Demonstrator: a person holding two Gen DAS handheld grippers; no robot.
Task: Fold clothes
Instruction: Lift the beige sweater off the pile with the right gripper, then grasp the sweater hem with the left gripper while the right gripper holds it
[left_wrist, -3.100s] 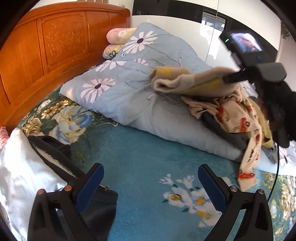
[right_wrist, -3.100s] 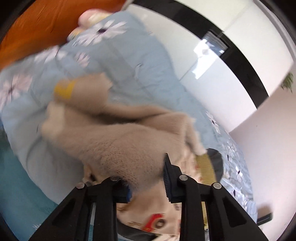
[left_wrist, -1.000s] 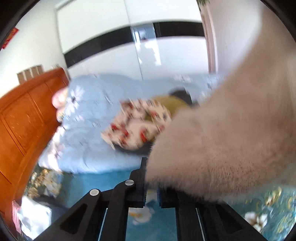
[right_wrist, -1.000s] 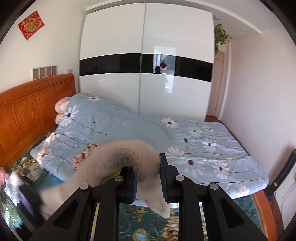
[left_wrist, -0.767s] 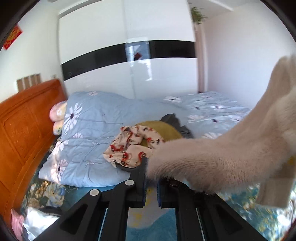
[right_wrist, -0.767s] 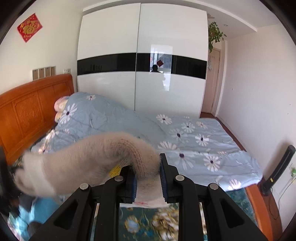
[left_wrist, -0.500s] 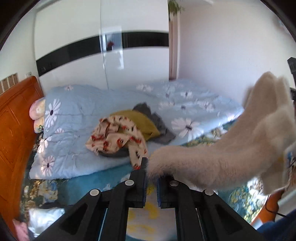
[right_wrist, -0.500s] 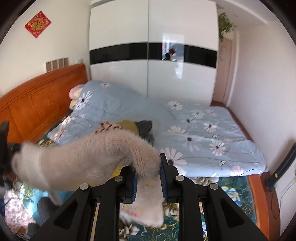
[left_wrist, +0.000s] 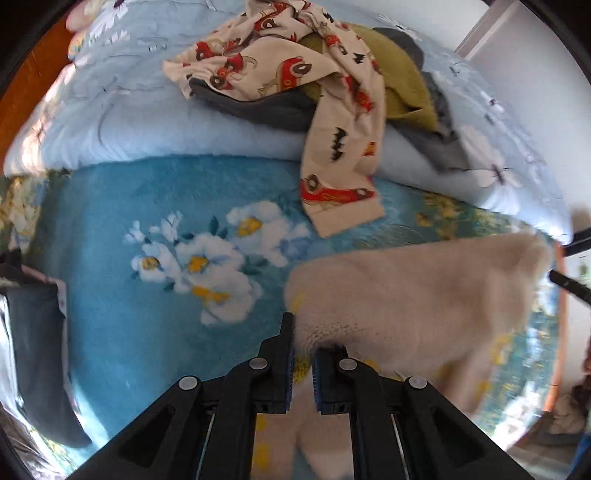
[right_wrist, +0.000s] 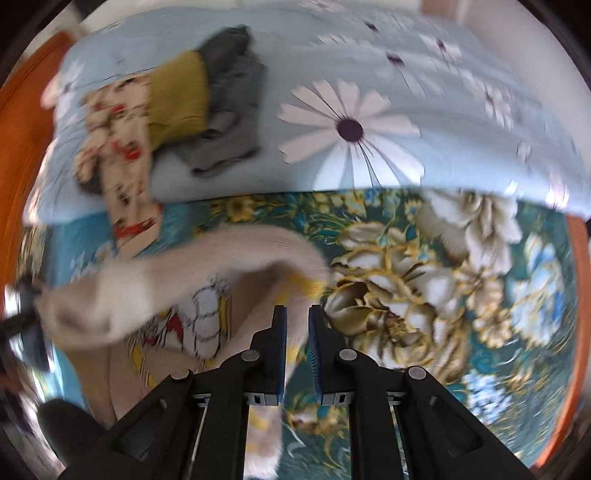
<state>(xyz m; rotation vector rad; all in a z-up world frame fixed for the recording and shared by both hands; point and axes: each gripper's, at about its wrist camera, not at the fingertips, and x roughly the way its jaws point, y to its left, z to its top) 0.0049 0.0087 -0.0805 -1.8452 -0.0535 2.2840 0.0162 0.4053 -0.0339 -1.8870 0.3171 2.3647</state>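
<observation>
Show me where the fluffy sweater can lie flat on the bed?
Both grippers, left and right, pinch the fluffy sweater. Free room: the teal floral blanket, between the blue daisy duvet behind and the dark clothes at the left edge. Crowded: the clothes pile on the duvet, its cartoon-print leg hanging onto the blanket.

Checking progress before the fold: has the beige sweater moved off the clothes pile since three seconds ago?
Yes. The beige sweater left the clothes pile on the blue quilt and now hangs nearer, over the floral blanket, gripped by both tongs.
</observation>
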